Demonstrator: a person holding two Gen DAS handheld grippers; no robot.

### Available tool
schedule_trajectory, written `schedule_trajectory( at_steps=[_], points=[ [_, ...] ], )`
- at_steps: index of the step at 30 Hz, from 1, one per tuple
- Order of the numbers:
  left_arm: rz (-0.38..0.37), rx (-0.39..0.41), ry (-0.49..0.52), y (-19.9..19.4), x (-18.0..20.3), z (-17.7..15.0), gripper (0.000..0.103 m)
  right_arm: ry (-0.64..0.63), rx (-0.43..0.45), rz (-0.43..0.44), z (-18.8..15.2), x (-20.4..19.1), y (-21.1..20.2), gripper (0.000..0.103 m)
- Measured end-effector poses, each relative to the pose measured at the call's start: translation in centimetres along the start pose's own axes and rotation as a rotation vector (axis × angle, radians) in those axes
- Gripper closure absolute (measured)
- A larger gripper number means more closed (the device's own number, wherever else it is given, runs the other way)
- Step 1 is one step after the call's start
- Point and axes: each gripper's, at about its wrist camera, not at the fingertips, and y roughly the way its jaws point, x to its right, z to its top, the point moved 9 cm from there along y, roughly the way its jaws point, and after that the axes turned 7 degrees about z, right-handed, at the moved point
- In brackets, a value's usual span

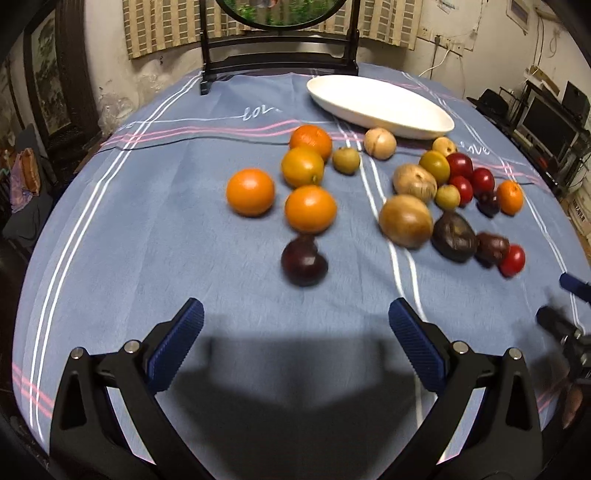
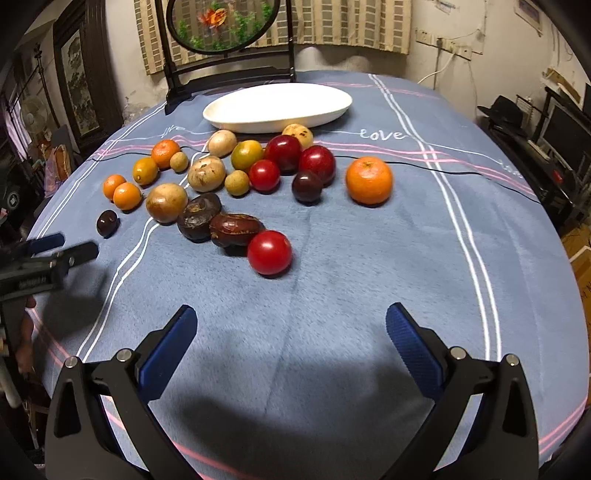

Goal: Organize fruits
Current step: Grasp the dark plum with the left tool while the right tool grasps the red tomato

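Observation:
Many fruits lie loose on a blue striped tablecloth (image 1: 184, 240): oranges (image 1: 250, 192), brown round fruits (image 1: 405, 220), dark purple fruits (image 1: 304, 263) and red ones (image 1: 512, 260). A white oval dish (image 1: 380, 105) stands empty behind them. My left gripper (image 1: 295, 325) is open and empty, just short of the nearest dark purple fruit. My right gripper (image 2: 291, 328) is open and empty, short of a red fruit (image 2: 269, 252). A lone orange (image 2: 368, 180) lies to the right. The dish (image 2: 277, 107) also shows in the right wrist view.
A dark wooden stand with a round screen (image 2: 221, 26) rises at the table's far edge, behind the dish. A thin black cable (image 2: 461, 171) runs across the cloth. Dark furniture and electronics (image 1: 546, 122) stand to the right of the table.

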Motion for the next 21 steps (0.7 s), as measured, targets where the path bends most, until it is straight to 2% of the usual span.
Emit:
schedule_trajectory(
  at_steps=[2,3,4,5,6,10,18,19,21],
  points=[
    [0.008,-0.018,0.009,1.0,0.3,0.7,0.003,-0.004,-0.008,0.008,0.2,-0.1,0.3,0.001],
    [0.008,-0.025,0.012,1.5,0.4,0.9,0.009,-0.006,-0.009,0.013,0.3,-0.1,0.4,0.001],
    [0.004,-0.034,0.016,2.0,0.6,1.1,0.023,-0.007,-0.009,0.015,0.4,0.0,0.5,0.001],
    [0.003,-0.045,0.015,2.4,0.7,1.2,0.032,-0.007,-0.010,0.016,0.6,0.1,0.5,0.001],
    [0.002,-0.059,0.009,2.9,0.7,1.2,0.048,-0.006,-0.011,0.015,0.7,0.2,0.6,0.001],
    [0.015,-0.033,-0.001,3.1,0.5,1.7,0.071,0.003,-0.020,0.021,1.1,0.5,0.9,0.001],
    [-0.006,-0.027,-0.026,2.8,0.1,1.6,0.073,-0.112,-0.051,-0.032,2.3,-0.3,2.2,0.002],
    [-0.008,-0.025,-0.028,2.7,-0.1,1.5,0.073,-0.122,-0.053,-0.034,2.4,-0.3,2.3,0.004],
    [-0.010,-0.025,-0.031,2.6,-0.2,1.3,0.073,-0.142,-0.070,-0.043,2.7,-0.4,2.7,0.021]
  ],
)
